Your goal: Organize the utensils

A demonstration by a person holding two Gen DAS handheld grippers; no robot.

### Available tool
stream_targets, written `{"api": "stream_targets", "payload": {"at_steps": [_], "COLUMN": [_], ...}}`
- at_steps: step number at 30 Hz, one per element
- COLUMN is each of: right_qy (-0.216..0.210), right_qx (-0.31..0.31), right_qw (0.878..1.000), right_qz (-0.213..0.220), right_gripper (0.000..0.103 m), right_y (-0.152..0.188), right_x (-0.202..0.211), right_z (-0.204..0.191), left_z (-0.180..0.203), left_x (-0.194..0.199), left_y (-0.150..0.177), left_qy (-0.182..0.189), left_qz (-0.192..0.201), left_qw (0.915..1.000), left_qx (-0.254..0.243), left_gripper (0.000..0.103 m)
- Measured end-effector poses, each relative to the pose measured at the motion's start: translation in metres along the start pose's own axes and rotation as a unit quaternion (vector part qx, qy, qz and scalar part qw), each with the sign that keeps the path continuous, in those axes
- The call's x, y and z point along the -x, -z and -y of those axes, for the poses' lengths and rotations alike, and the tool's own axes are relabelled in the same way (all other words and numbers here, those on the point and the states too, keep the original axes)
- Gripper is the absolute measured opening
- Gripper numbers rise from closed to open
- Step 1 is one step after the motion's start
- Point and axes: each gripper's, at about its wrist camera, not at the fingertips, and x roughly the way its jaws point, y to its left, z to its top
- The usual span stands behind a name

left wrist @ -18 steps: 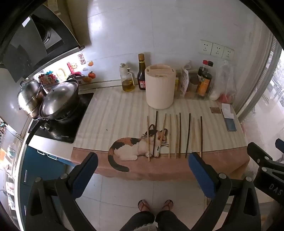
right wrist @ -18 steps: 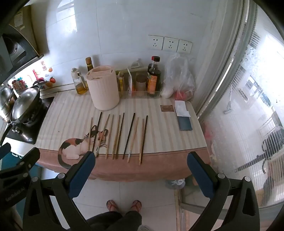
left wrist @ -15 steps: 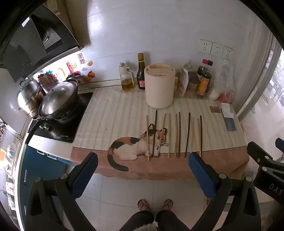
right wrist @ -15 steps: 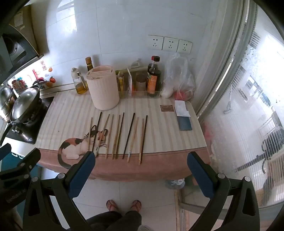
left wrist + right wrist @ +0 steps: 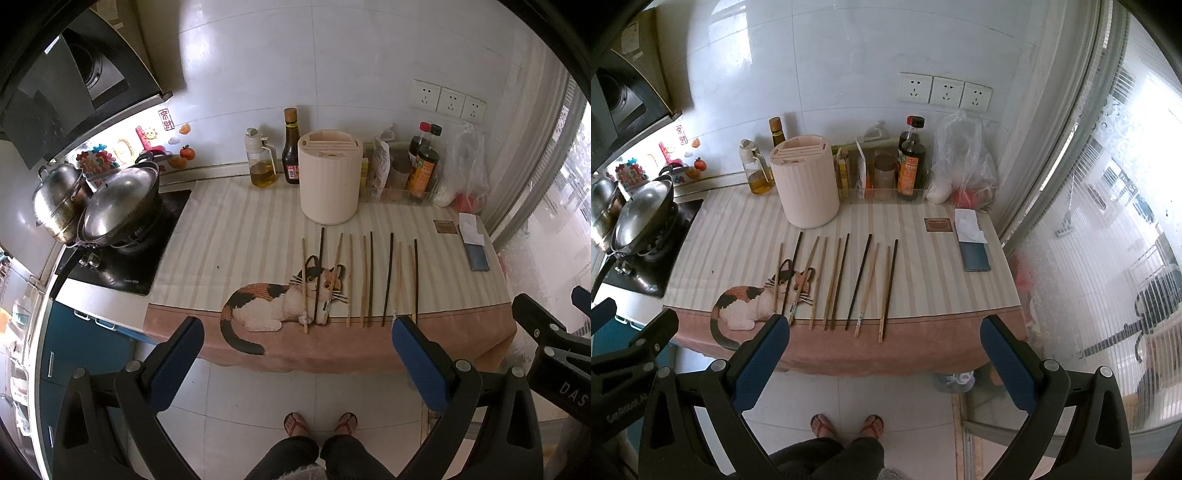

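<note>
Jaws of the left gripper [image 5: 297, 360] stand wide apart and hold nothing, as they did half a second ago; the row of dark and pale wooden chopsticks [image 5: 360, 278] now sits slightly closer, ahead of the gap and between the blue pads [image 5: 177, 363], lying side by side on the striped cloth-covered surface [image 5: 236, 236] with a calico cat print. Beyond them stands the cream cylindrical utensil holder [image 5: 330, 177], upright, well apart from the jaws.

From the right wrist, the right gripper [image 5: 884, 363] is likewise spread wide and empty, barely changed from before. Those chopsticks [image 5: 836, 282] lie ahead, toward the left pad [image 5: 761, 363], whose tip overlaps the nearest sticks' ends in this view. That holder [image 5: 807, 184] stands farther off, behind the chopsticks.
</note>
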Motion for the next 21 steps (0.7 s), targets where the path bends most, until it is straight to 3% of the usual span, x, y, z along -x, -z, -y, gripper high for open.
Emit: {"api": "stream_targets", "payload": {"at_steps": [21], "right_qy": [0.001], "right_qx": [0.001], "right_qw": [1.0], "right_qz": [-0.001], "right_gripper": [0.103], "right_y": [-0.0008], "right_x": [-0.0008], "right_z": [0.0018], "left_z": [0.0039], "left_x": [-0.0002], "left_y": [-0.0008], "left_qy": [0.002], "left_qz": [-0.001], "left_qw": [1.0], "left_qx": [0.001], "left_gripper": [0.103]}}
